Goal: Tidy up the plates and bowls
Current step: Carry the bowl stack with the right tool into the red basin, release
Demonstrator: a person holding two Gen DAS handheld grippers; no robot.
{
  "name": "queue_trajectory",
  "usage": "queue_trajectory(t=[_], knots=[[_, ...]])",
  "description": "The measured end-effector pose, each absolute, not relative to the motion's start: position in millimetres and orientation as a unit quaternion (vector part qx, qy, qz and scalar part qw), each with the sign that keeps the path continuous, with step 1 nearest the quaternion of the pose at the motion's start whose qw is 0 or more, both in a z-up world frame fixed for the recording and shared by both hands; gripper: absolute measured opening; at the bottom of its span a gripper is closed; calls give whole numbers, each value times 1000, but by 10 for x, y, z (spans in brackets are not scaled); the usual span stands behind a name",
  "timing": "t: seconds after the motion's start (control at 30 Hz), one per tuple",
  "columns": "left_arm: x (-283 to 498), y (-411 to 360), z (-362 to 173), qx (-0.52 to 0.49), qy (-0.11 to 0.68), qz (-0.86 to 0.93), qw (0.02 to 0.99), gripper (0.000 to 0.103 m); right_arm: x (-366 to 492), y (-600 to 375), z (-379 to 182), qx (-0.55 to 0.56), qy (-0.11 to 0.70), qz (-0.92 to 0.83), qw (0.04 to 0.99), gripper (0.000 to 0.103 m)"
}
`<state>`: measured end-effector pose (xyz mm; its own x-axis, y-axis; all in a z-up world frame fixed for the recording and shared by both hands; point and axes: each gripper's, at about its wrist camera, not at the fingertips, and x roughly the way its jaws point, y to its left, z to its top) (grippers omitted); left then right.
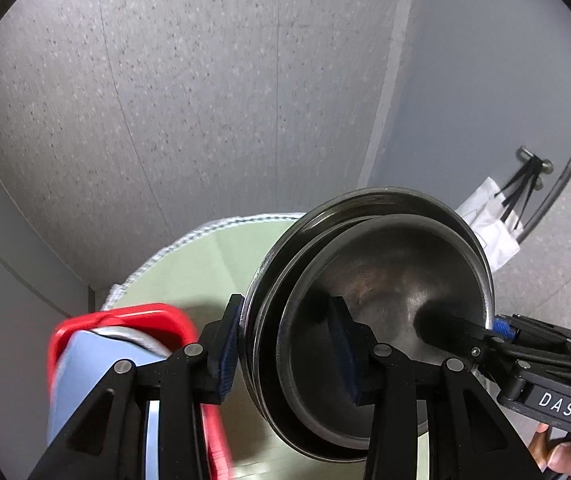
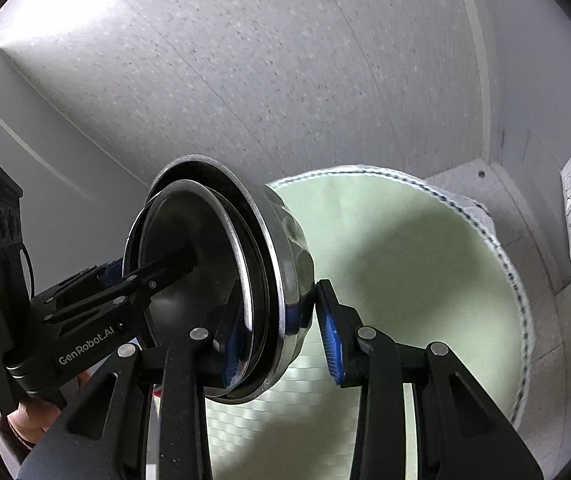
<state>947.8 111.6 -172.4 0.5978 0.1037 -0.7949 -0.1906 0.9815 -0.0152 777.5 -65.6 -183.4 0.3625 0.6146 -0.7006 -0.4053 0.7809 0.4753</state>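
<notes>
Both my grippers clamp the rims of the nested steel bowls (image 1: 369,276), tilted above the green mat (image 1: 213,256): left gripper (image 1: 285,354) jaws partly closed on the near rim, right gripper (image 2: 285,340) likewise on the opposite rim. Only the left view shows a red bin (image 1: 125,320) at lower left; only the right view shows the bowls' shiny outer wall, centre frame.

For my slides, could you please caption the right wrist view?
Both grippers clamp nested steel bowls above the green table mat.
</notes>
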Motion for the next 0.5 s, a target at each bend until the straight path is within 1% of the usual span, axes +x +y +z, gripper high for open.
queue_trajectory(t=[0.2,0.33,0.5], knots=[[8689,1773,-1542,-40,437,81,895,38,7286,4,-1783,123,463,315,819,34],[8194,2222,-1544,-34,450,99,887,38,7044,512,-1941,134,486,327,799,34],[7804,2668,-1658,-46,471,110,874,38,6851,1080,-2215,122,522,334,775,34]])
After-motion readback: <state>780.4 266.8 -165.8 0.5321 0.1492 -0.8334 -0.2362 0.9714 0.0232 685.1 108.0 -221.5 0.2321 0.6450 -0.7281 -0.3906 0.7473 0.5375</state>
